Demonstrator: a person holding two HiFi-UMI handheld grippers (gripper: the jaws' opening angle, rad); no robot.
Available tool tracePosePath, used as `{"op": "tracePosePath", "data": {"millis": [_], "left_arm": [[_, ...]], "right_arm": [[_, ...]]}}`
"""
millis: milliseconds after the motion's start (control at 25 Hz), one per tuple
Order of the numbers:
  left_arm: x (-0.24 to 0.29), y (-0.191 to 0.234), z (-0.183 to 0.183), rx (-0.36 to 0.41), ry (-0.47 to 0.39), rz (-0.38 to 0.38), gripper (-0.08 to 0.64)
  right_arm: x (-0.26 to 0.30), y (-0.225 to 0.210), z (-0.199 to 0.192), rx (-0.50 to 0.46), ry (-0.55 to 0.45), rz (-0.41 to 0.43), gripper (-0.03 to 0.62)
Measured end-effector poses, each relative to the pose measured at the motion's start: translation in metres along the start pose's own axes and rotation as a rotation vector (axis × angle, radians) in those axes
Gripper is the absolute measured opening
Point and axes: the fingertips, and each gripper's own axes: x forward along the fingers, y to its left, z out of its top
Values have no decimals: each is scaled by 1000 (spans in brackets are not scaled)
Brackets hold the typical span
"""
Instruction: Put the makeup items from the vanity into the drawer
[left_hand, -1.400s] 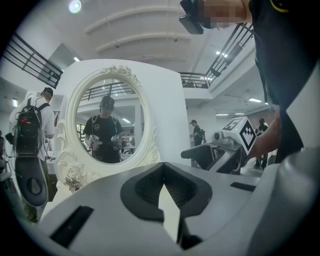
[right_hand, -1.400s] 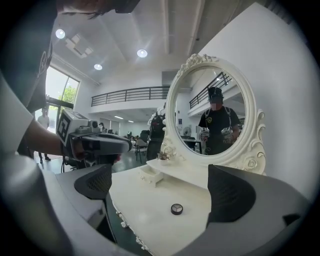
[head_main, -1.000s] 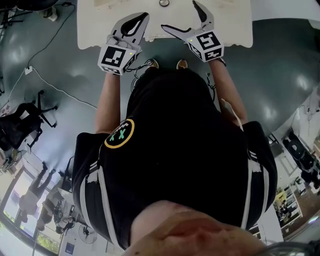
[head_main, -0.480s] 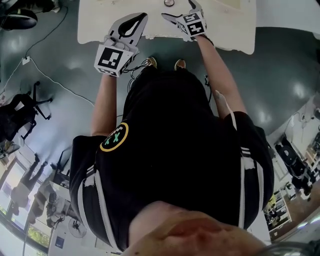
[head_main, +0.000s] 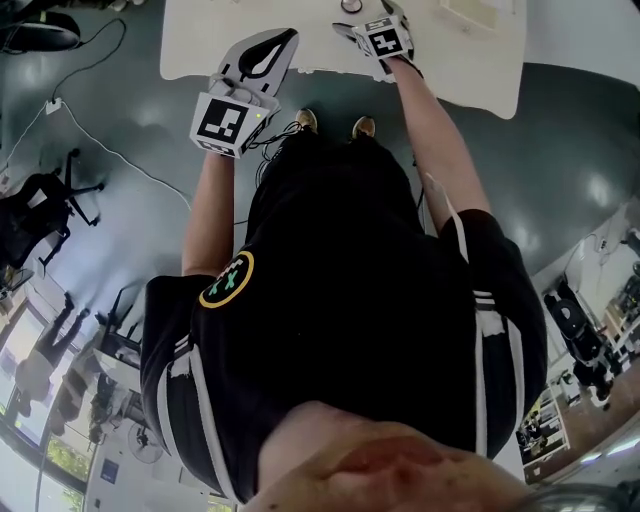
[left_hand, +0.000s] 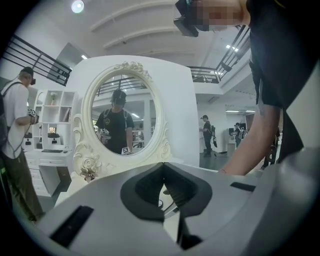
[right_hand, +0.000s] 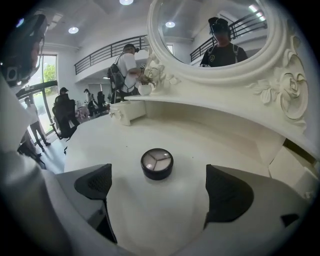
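A round black makeup compact (right_hand: 157, 163) with a pale three-part top lies on the white vanity top (right_hand: 165, 225). My right gripper (right_hand: 159, 186) is open, one jaw on each side just short of the compact, nothing held. In the head view the right gripper (head_main: 367, 18) reaches over the vanity (head_main: 470, 60) towards the compact (head_main: 350, 5) at the top edge. My left gripper (head_main: 287, 38) hovers at the vanity's front edge, jaws together and empty. In its own view the left gripper (left_hand: 162, 165) points at the oval mirror (left_hand: 120, 115).
A small white box (right_hand: 125, 111) stands at the vanity's far left, below a raised shelf under the mirror (right_hand: 220, 35). Another white box (head_main: 480, 8) sits right of my right gripper. A black chair (head_main: 40, 215) and cables (head_main: 110, 170) are on the floor. Several people stand around.
My right gripper has moved forward and left over the vanity, closer to the compact. The left gripper has stayed almost where it was at the front edge.
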Motion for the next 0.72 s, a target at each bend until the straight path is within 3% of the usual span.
{"op": "tracePosePath", "data": {"millis": [280, 720], "left_arm": [[0, 8, -8, -2, 24, 22, 18], [1, -12, -10, -16, 71, 132, 18]], "right_arm": [[8, -3, -1, -11, 24, 7, 592], [1, 3, 6, -58, -1, 75, 486]]}}
